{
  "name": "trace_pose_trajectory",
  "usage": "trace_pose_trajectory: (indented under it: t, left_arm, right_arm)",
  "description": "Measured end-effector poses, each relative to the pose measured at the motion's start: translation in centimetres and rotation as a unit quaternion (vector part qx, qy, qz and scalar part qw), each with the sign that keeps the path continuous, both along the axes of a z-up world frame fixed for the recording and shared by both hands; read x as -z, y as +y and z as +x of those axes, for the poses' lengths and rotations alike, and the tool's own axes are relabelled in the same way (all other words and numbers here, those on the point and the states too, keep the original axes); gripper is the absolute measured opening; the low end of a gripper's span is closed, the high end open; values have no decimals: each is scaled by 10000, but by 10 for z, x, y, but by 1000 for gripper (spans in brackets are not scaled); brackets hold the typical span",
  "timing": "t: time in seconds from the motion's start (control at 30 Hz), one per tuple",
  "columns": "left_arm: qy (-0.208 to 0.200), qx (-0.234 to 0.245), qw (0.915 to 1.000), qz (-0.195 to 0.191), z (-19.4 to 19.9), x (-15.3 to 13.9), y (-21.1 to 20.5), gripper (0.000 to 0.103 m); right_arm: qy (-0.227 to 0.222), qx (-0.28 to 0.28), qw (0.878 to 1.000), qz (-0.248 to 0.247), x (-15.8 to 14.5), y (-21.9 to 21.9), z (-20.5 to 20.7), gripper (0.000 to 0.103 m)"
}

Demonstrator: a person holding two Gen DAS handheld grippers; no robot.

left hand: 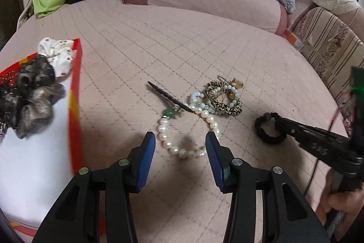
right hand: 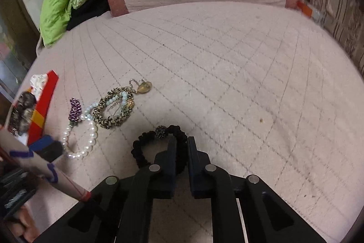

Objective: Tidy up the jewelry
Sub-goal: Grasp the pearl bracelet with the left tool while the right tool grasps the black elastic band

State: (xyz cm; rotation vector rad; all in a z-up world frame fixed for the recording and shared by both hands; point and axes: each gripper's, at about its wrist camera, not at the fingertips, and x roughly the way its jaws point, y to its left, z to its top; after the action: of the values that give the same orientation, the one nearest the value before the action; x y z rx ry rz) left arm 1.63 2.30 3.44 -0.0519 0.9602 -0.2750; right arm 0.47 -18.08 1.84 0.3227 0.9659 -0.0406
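Right hand-held gripper [right hand: 182, 147] pinching black scrunchie [right hand: 145, 147] (beaded); left hand-held gripper [left hand: 180, 145] spread.

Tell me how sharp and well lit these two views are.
Left wrist view: soft even light, fisheye bending at the rim, motion blur on the grey scrunchie in the red tray. Right wrist view: dimmer, the black hair tie in shadow, blurred toward the right edge.

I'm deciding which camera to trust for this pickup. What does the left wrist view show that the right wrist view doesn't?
Only the left wrist view: the open left gripper straddling the pearl bracelet, and the red box's scrunchies. Only the right: the black hair tie's beaded ball, and the right gripper clamped on it. Both: pearls, leopard scrunchie, pink quilt.
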Motion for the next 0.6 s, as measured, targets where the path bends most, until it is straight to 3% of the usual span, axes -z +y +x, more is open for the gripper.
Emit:
trace_pose_trajectory:
  t: [0.23,0.27,0.4,0.43,0.47,0.6]
  left_arm:
    - [-117,-172,9978,627,10,9,-11,39]
    - [-73,-207,9976,656,12,10,-9,34]
    - [-37,-245,9975,660,17,14,-8,30]
    - [-69,-245,9976,647,14,14,-9,24]
    - [-89,-218,9979,604,10,14,-11,11]
    - [-234,91,9983,534,-19,16,-26,9]
  right_arm:
    - [-137,37,9996,238,-7,-1,-4,10]
    - [-161,16,9995,259,-8,0,-4,10]
    - [-263,30,9990,359,-13,-3,-5,10]
    - [-273,47,9989,377,-14,-3,-3,10]
    - [-286,66,9988,395,-14,-5,-4,10]
    - [-380,162,9980,484,-19,-10,-7,10]
